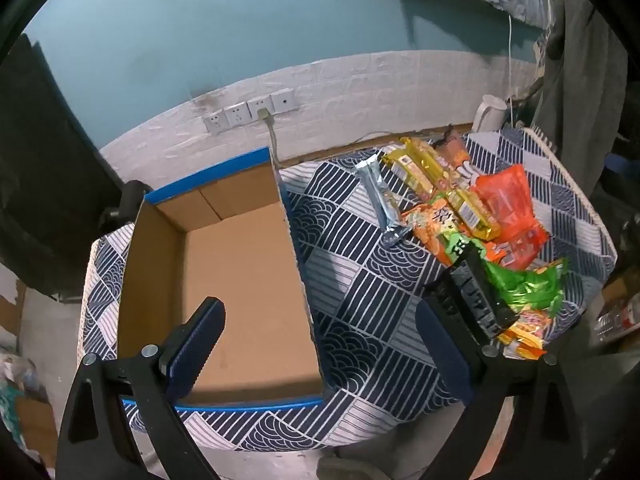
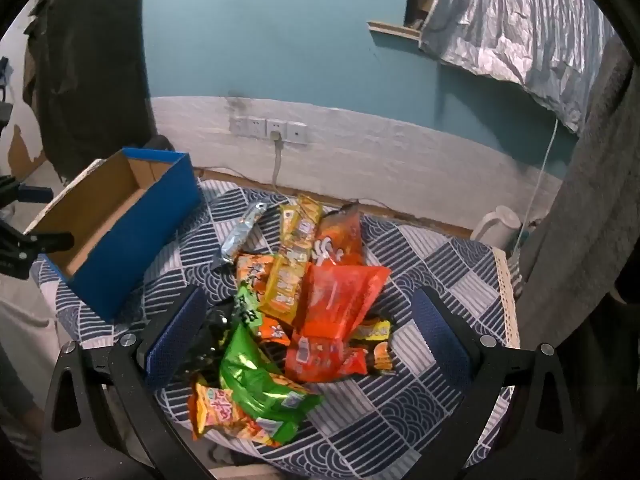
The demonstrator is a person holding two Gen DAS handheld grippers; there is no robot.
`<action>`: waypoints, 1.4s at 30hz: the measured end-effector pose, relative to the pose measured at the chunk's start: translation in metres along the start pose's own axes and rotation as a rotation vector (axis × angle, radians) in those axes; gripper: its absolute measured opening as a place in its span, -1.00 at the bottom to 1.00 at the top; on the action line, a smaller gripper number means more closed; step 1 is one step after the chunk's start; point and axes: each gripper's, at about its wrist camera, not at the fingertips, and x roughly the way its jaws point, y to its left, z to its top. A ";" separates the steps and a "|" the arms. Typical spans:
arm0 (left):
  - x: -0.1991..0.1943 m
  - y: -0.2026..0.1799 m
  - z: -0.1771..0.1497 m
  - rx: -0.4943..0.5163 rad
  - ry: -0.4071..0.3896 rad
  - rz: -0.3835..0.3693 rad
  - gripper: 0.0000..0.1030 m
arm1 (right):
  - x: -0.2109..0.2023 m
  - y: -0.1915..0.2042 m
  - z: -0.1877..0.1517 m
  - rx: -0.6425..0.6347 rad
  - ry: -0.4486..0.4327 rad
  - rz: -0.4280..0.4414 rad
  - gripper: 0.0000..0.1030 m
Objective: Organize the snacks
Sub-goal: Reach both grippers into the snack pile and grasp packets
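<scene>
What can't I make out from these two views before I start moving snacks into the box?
- Black packet: right wrist view, mostly hidden behind that gripper's left finger and the green bag.
- Pile's bottom layer: both views, covered by the red bag and yellow packets.
- Cardboard box near corner: left wrist view, blocked by a finger.
- Packet print: too small and glare-washed.
</scene>
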 end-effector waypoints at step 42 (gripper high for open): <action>0.129 -0.068 0.036 -0.011 0.227 -0.231 0.89 | 0.169 -0.065 -0.063 0.216 0.422 0.217 0.28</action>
